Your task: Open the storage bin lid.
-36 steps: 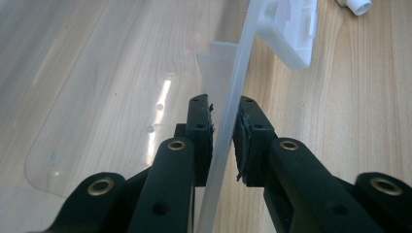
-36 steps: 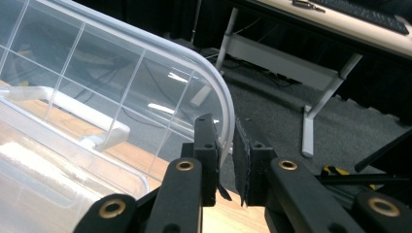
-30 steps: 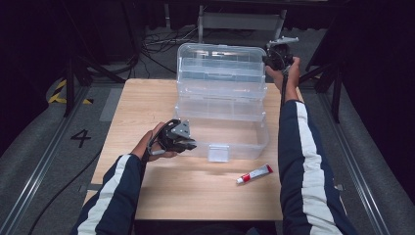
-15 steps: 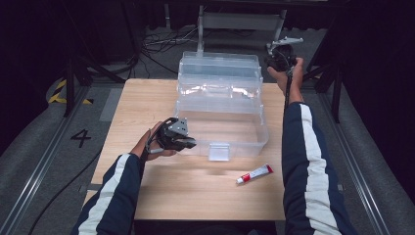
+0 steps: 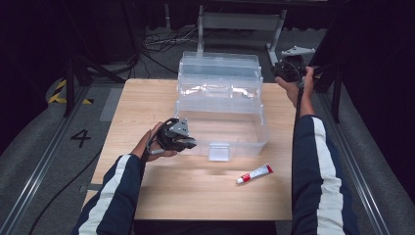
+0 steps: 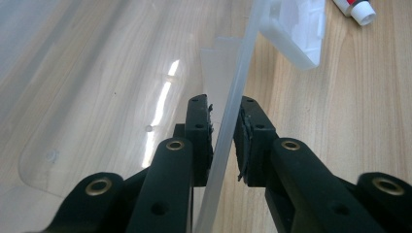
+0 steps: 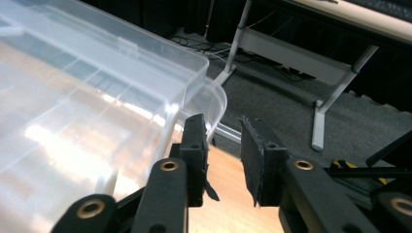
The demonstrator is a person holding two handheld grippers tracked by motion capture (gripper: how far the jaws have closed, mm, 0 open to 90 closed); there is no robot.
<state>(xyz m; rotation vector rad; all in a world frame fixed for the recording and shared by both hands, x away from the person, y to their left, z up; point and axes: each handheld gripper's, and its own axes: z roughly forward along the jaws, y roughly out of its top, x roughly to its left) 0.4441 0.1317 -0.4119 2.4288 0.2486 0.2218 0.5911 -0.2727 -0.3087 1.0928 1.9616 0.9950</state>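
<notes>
Step in hand: opening the clear storage bin (image 5: 220,129) on the table (image 5: 147,98). Left claw (image 6: 222,133) pinches the bin's front wall between its jaws. Right claw (image 7: 222,145), jaws just spreading with nothing between them, sits beside the raised lid (image 7: 97,73). Next: fetch the tube (image 5: 254,174), likely.

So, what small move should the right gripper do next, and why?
Probably go down to the tube on the table. The right gripper, its jaws just opened, is free beside the lid, which stands open, while the left gripper clamps the box wall.
</notes>
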